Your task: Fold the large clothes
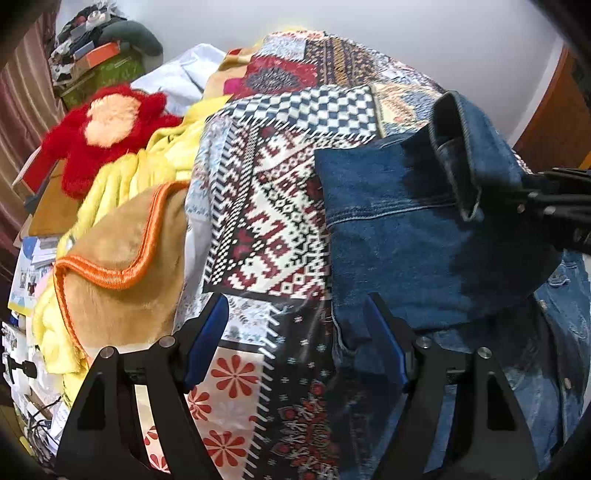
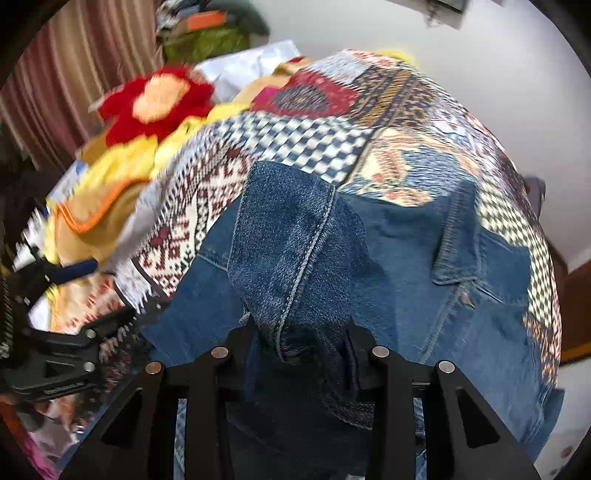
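A blue denim jacket (image 1: 406, 229) lies on a patchwork-patterned bedspread (image 1: 273, 206). My left gripper (image 1: 295, 321) is open and empty above the bedspread, at the jacket's left edge. My right gripper (image 2: 295, 339) is shut on a denim sleeve (image 2: 291, 236) and holds it lifted over the jacket body (image 2: 406, 258). The right gripper also shows at the right edge of the left wrist view (image 1: 554, 206), gripping the sleeve cuff (image 1: 465, 155). The left gripper shows blurred at the left edge of the right wrist view (image 2: 66, 314).
A tan blanket with orange trim (image 1: 122, 266), a yellow fleece (image 1: 122, 177) and a red plush toy (image 1: 107, 133) are piled left of the jacket. A white cloth (image 1: 181, 77) and stacked boxes (image 1: 99, 62) stand behind. Papers (image 1: 29, 273) lie at the far left. A white wall (image 1: 406, 29) is behind.
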